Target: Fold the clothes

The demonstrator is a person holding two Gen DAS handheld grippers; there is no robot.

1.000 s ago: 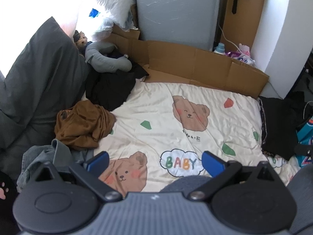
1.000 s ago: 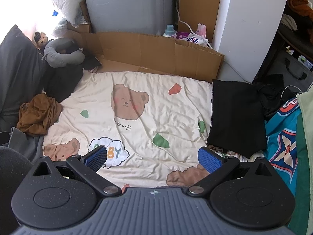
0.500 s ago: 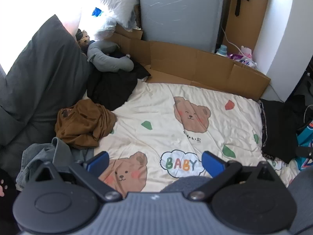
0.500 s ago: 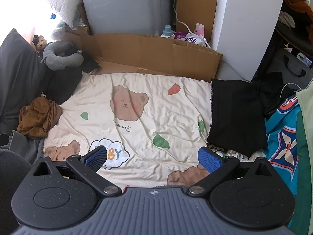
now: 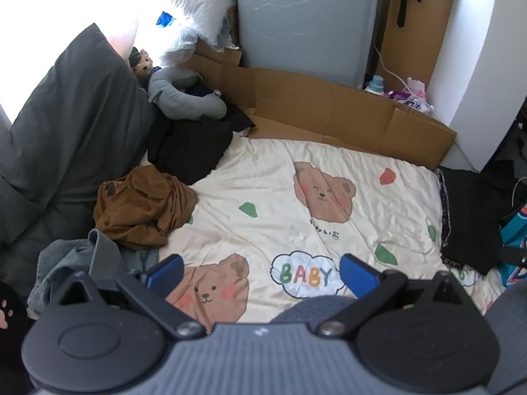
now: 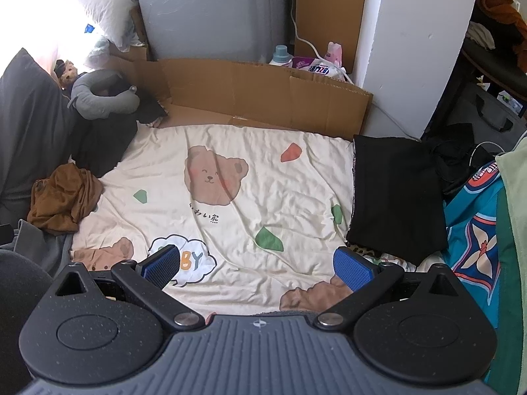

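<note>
1. My left gripper (image 5: 260,271) and right gripper (image 6: 258,265) both hang over the bear-print sheet (image 6: 250,210), jaws spread wide, holding nothing.
2. A black garment (image 6: 395,194) lies flat and squared at the sheet's right edge; I judge it folded.
3. The brown garment (image 5: 141,207), black heap (image 5: 187,148) and grey garment (image 5: 69,263) lie crumpled at left; I judge these left to fold.
</note>
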